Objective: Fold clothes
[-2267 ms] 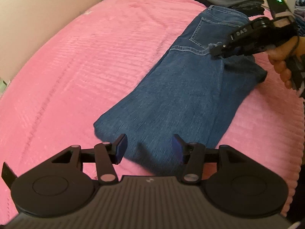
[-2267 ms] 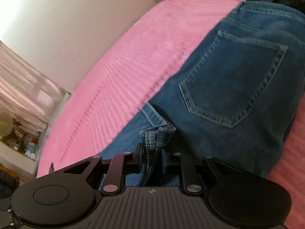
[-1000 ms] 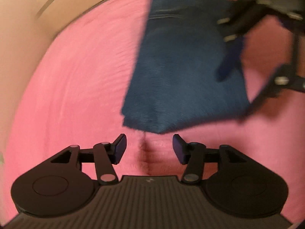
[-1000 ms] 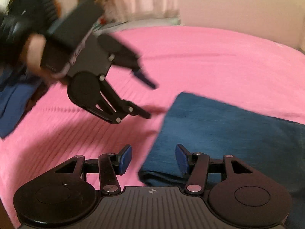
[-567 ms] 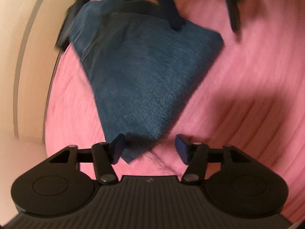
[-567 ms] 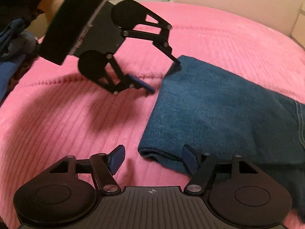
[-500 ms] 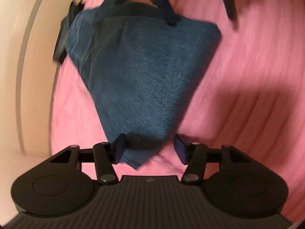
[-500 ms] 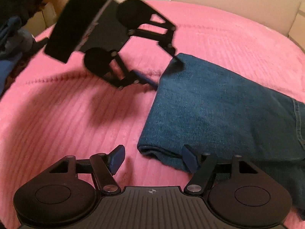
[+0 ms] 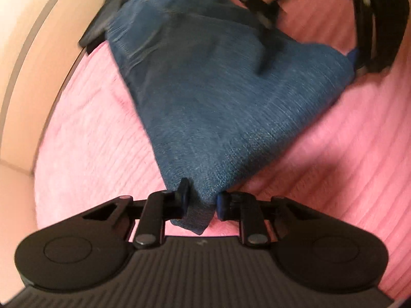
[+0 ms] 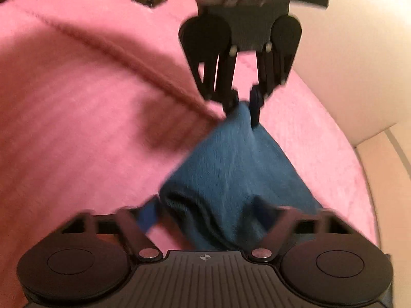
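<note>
Gripping 2 corners of the folded blue jeans [image 9: 231, 118], which lie on the pink bedspread [image 9: 90, 141]. My left gripper [image 9: 201, 200] has just narrowed and pinches the near corner between its pads. My right gripper [image 10: 213, 220] straddles the other corner, jaws just closing; blur hides whether the pads press yet, so I cannot tell. My judgement: confirm both bites catch every denim layer, then lift evenly, keep the hem edge taut, and carry it toward the far dark folded garment [image 9: 102, 29] end.
</note>
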`<state>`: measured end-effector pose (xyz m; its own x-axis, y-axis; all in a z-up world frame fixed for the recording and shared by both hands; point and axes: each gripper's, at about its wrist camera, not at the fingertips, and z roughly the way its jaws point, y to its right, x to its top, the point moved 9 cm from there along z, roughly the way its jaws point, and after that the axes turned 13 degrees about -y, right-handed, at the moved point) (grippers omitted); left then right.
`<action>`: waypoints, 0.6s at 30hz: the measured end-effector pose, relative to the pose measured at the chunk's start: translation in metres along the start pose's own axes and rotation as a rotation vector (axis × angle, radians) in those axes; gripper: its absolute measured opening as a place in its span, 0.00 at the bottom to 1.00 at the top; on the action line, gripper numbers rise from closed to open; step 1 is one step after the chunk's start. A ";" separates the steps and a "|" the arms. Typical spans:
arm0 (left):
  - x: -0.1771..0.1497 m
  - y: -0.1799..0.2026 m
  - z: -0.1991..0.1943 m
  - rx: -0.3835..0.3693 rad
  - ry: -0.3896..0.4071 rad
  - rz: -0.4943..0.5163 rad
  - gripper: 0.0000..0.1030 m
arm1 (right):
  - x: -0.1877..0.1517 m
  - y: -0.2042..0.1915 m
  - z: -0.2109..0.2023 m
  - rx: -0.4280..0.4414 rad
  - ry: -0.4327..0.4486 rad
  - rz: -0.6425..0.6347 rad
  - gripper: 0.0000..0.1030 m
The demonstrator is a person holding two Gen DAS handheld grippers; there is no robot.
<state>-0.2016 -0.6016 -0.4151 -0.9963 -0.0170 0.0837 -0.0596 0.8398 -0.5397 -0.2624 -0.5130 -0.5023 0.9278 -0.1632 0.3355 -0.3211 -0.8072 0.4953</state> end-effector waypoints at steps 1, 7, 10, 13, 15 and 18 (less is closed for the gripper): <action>0.000 0.001 -0.002 0.005 -0.004 0.009 0.16 | -0.001 0.004 0.001 -0.011 -0.001 -0.004 0.40; -0.003 -0.001 -0.038 0.038 -0.010 -0.056 0.14 | 0.007 0.035 -0.030 0.089 0.007 0.077 0.10; -0.010 0.000 -0.070 0.053 -0.029 -0.121 0.13 | 0.020 0.036 -0.059 0.171 0.028 0.101 0.10; -0.025 0.020 -0.114 0.024 -0.072 -0.190 0.13 | 0.033 0.025 -0.096 0.288 0.066 0.098 0.10; -0.037 0.047 -0.149 -0.012 -0.116 -0.220 0.13 | 0.042 0.017 -0.122 0.368 0.090 0.096 0.10; -0.050 0.090 -0.201 -0.081 -0.188 -0.262 0.13 | 0.049 -0.013 -0.163 0.555 0.131 0.062 0.10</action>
<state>-0.1451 -0.4161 -0.2989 -0.9418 -0.3322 0.0505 -0.3183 0.8336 -0.4514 -0.2436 -0.4182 -0.3612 0.8679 -0.1762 0.4644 -0.1933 -0.9811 -0.0111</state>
